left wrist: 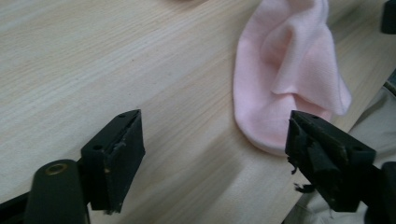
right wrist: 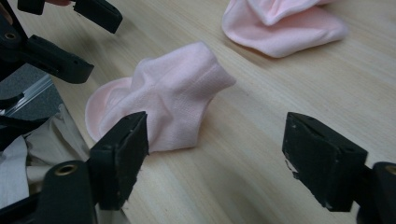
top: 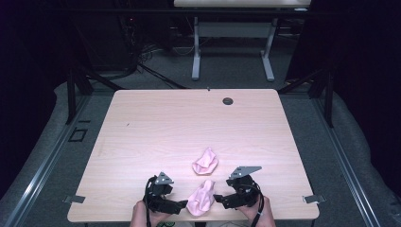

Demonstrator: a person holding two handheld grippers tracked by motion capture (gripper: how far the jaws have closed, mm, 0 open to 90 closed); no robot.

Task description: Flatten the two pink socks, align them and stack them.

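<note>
A: Where are the socks?

B: Two pink socks lie on a pale wooden table (top: 156, 123). The near sock (top: 201, 197) sits crumpled at the front edge, between the two grippers. The far sock (top: 205, 161) lies just beyond it, apart.

A: And the grippers?

B: The left gripper (top: 184, 204) is just left of the near sock, its jaws spread wide, gripping nothing. The right gripper (top: 216, 197) is just right of it, jaws also wide apart and empty; the sock lies ahead of them.

High view overhead, facing forward, gripper views close, sharing near sock (top: 201, 197).
</note>
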